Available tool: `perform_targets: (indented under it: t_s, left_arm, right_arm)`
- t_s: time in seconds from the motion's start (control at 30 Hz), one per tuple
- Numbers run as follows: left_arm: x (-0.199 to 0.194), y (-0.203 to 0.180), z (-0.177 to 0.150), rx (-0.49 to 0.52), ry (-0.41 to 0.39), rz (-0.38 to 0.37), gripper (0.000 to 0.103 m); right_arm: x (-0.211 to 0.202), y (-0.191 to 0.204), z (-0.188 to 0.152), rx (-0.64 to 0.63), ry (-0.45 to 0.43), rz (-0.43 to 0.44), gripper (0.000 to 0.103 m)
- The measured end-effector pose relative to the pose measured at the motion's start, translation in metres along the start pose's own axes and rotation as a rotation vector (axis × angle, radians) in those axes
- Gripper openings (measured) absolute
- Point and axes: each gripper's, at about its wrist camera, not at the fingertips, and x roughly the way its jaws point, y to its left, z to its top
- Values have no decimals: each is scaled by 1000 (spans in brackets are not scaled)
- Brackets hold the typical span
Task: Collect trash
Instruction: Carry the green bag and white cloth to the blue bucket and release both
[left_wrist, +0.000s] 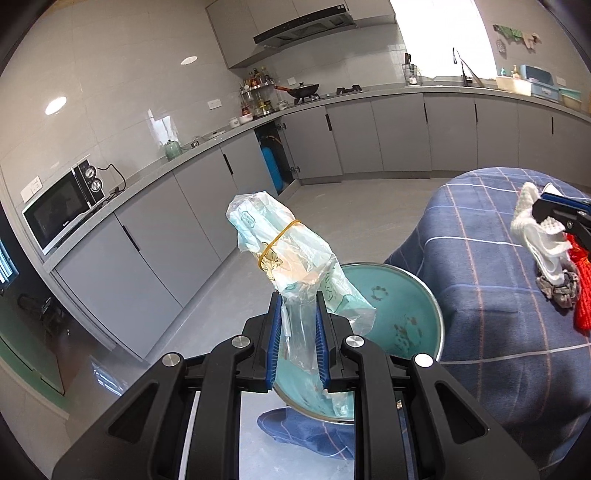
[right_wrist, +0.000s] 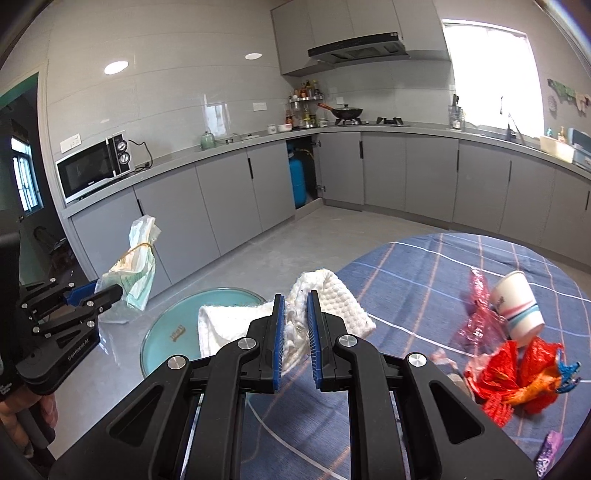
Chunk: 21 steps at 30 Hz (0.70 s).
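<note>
Your left hand-held gripper (left_wrist: 299, 314) clamps the crumpled rubber-banded clear plastic bag (left_wrist: 284, 251), your right hand-held gripper (right_wrist: 295, 314) clamps the white textured cloth (right_wrist: 332, 299), both carried toward the round teal metal basin (right_wrist: 177, 332) at ten o'clock for dumping.

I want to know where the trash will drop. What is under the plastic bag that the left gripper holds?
Under the plastic bag in the left gripper stands a teal basin. The bag and gripper cover its near part.
</note>
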Motion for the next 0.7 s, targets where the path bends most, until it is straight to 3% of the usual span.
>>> perform_targets:
  t_s: [0.7]
  left_arm:
    - [24,10,1,0,19,-4,17]
  right_arm:
    - [40,31,6,-49,39,62,13]
